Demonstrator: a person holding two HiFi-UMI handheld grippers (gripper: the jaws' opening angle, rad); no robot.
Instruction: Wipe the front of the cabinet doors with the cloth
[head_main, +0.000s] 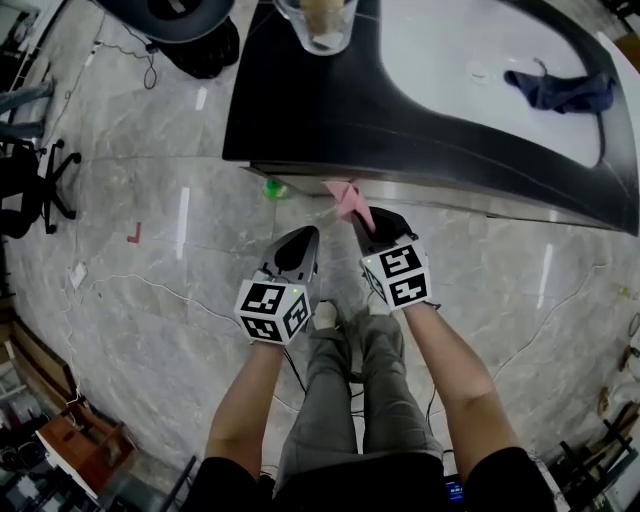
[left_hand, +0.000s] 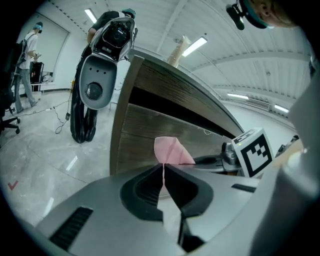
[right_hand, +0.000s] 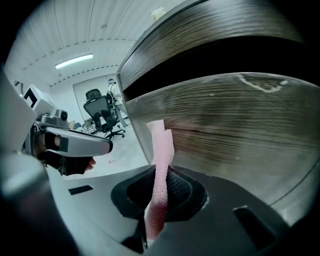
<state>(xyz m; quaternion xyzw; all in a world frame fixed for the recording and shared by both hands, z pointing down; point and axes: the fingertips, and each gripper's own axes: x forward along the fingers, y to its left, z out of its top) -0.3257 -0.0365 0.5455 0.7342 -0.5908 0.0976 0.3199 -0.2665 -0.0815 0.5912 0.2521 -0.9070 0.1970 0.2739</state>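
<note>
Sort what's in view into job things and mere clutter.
Job: pink cloth, pinched in the right claw; cabinet door.
Clutter: dark blue rag and glass container on the countertop; office chair.

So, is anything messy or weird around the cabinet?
A little. A dark blue cloth lies crumpled on the white countertop, and a small green thing sits on the floor at the foot of the cabinet. The pink cloth is fine: the right claw holds it.

Bright, even ceiling strip lights (left_hand: 195, 46); glare on the floor (head_main: 183, 215); strong fisheye bending at edges
</note>
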